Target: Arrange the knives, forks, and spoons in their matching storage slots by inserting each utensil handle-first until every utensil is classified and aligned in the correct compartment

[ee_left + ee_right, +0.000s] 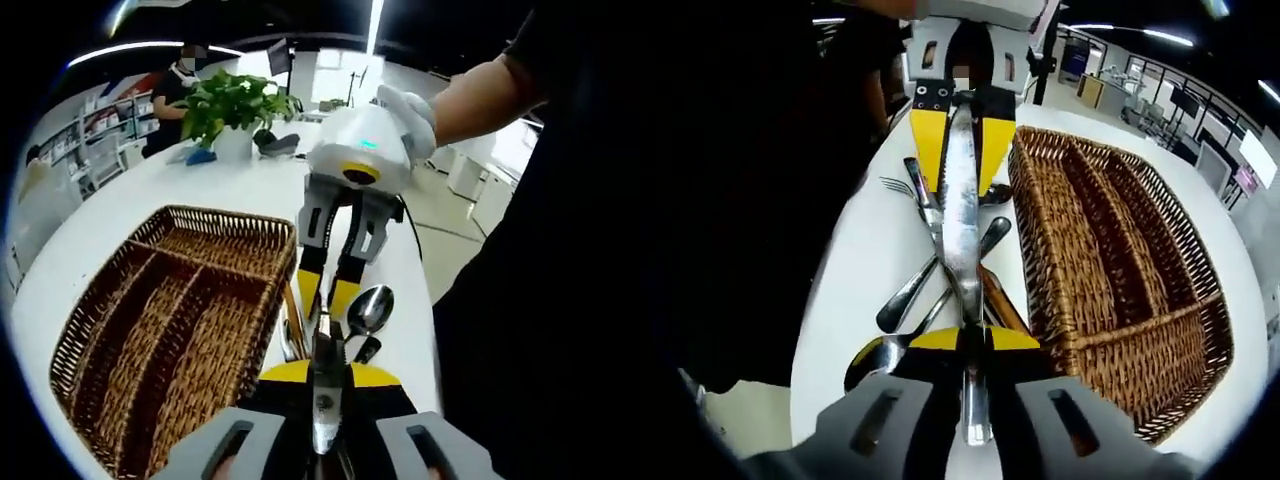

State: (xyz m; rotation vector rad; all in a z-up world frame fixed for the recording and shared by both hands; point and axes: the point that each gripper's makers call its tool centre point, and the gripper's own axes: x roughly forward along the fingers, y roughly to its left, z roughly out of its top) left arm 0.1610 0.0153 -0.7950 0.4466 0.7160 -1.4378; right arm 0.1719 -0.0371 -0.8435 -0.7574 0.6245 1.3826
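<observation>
Both my hand-held grippers, left (318,372) and right (968,340), clamp one knife (961,200) beside the basket (1120,270); basket slots look empty, spoons (368,308) and fork (898,185) remain on worktop (150,190).

A potted green plant (236,101) in a white pot stands at the far end of the white table (150,190). Beside the pot lie a blue object (200,156) and a dark object (277,144), too small to identify. Behind the table a person in dark clothes (172,95) stands near shelving (105,130). Ceiling light strips (150,47) glow overhead.
</observation>
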